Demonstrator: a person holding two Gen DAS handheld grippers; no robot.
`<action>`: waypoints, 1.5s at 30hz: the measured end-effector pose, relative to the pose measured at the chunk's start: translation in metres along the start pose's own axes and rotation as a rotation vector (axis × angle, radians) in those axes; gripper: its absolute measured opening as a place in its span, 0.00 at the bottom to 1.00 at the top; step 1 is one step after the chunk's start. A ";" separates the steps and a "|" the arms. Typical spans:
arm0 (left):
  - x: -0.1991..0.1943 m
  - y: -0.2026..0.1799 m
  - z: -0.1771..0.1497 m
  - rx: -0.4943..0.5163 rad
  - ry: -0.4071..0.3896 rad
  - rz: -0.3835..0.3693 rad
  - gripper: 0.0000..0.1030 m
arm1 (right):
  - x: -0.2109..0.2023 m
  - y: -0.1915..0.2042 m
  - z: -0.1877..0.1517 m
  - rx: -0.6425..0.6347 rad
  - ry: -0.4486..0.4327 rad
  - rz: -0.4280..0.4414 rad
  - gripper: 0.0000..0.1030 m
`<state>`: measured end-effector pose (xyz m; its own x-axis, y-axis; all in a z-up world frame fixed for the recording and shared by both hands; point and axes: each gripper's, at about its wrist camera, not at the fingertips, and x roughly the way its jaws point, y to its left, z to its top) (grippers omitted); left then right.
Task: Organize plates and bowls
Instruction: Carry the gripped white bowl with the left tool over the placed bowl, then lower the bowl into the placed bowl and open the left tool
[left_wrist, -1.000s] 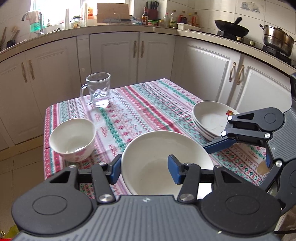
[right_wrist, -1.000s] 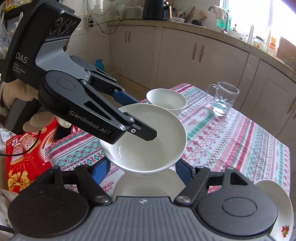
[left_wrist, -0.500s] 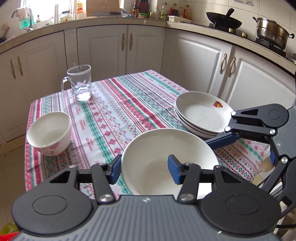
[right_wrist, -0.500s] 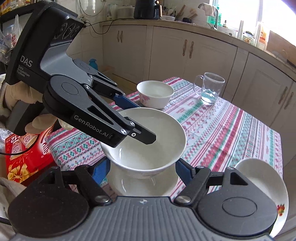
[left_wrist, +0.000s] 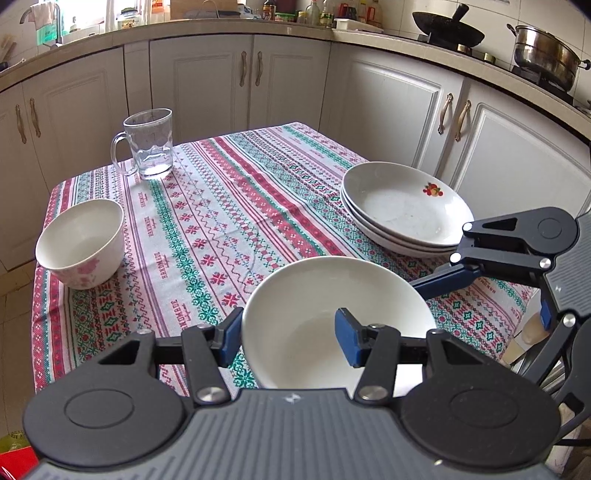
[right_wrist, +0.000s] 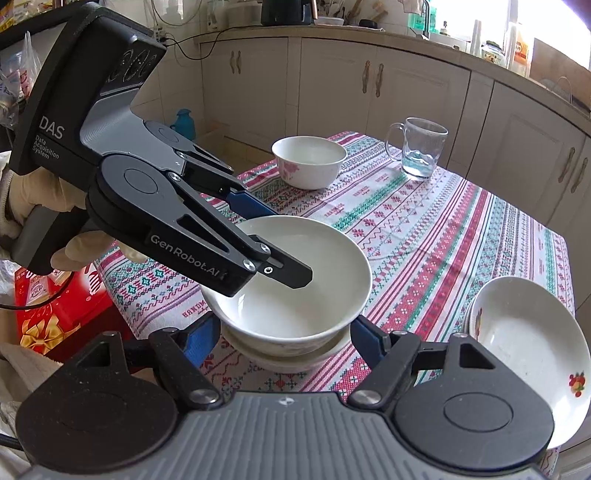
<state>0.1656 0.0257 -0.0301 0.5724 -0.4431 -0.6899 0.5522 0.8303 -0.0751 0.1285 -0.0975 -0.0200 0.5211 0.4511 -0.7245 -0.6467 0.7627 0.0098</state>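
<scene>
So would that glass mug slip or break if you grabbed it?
Probably slippery: the glass mug is smooth, clear glass. Likely breakable if dropped. Its handle offers a safer hold, and the water inside could spill if it's tipped.

A kitchen with cream cabinets (left_wrist: 207, 85) running under a beige counter (left_wrist: 221, 27) along two walls. A black wok (left_wrist: 447, 31) and a steel pot (left_wrist: 545, 55) sit on the stove at right. Daylight pours through a window (right_wrist: 469, 14) above the sink. The floor (left_wrist: 14, 314) is pale tile. A striped patterned tablecloth (left_wrist: 229, 206) covers the bench.
</scene>
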 end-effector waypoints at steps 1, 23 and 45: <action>0.000 0.000 0.000 0.000 -0.001 -0.001 0.50 | 0.000 0.000 -0.001 0.001 0.000 0.000 0.79; 0.006 0.000 -0.002 0.003 -0.004 -0.011 0.62 | 0.005 -0.003 -0.002 0.013 0.012 0.000 0.79; -0.025 0.021 -0.011 0.003 -0.060 0.097 0.90 | -0.006 0.002 0.014 -0.039 -0.053 -0.006 1.00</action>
<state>0.1567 0.0581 -0.0221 0.6584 -0.3802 -0.6496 0.4942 0.8693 -0.0079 0.1319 -0.0921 -0.0060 0.5529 0.4717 -0.6869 -0.6643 0.7471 -0.0217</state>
